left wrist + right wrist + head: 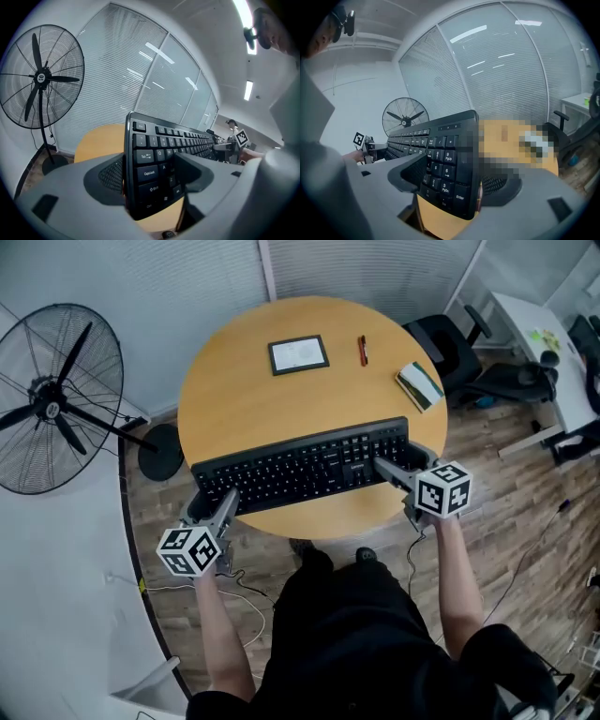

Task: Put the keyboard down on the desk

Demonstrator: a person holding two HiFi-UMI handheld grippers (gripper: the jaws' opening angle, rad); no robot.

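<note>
1. The person stands at the near rim of a round wooden bench [246, 399], both bare forearms reaching forward and down, one on each side of the body.
2. The left forearm [217, 615] runs almost straight ahead. Its left claw [225, 505] slants up and inward to the left end of the black keyboard [305, 465].
3. In the left gripper view the two jaws are pinching that end: one lies against the key face beside the Caps Lock and Shift keys, the other against the back.
4. The right forearm [455, 568] also reaches ahead, and the right claw [387, 470] turns sharply inward, pointing left along the keyboard's right end.
5. In the right gripper view its jaws are pinching the number-pad end, one on the keys and one behind.
6. The keyboard stretches across the near part of the bench, left end lower in the head view, both ends at or just past the rim. Whether its underside touches the top cannot be told.
7. Farther back on the bench lie a tablet [298, 354], a red pen [363, 350] and a booklet [419, 385], all well apart from the keyboard.
8. A standing fan [56, 399] is on the floor at the left.
</note>
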